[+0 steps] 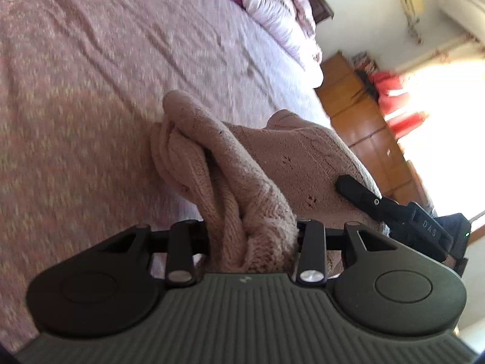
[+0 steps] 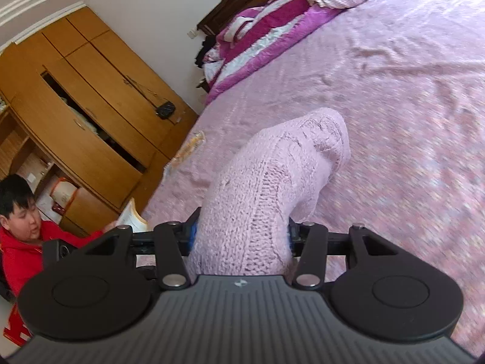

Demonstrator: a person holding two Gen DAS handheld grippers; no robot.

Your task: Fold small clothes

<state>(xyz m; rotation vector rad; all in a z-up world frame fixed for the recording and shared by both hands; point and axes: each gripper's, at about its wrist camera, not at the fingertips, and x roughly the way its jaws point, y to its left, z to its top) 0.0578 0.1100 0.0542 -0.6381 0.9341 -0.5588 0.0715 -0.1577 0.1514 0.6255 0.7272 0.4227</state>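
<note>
A small pink knitted garment [image 1: 242, 163] hangs bunched between my two grippers above the bed. My left gripper [image 1: 253, 236] is shut on one bunched part of it; the fingertips are buried in the knit. In the left wrist view the right gripper [image 1: 394, 209] shows at the far side of the cloth, its finger lying on the knit. In the right wrist view my right gripper [image 2: 242, 233] is shut on another part of the garment [image 2: 272, 176], which rises in a hump in front of the camera and hides the fingertips.
The pink bedspread [image 1: 121, 60] lies under both grippers. Pillows and a purple quilt [image 2: 266, 30] are piled at the headboard. A wooden wardrobe [image 2: 75, 106] stands beside the bed. A child in red [image 2: 21, 230] sits by the bed's edge.
</note>
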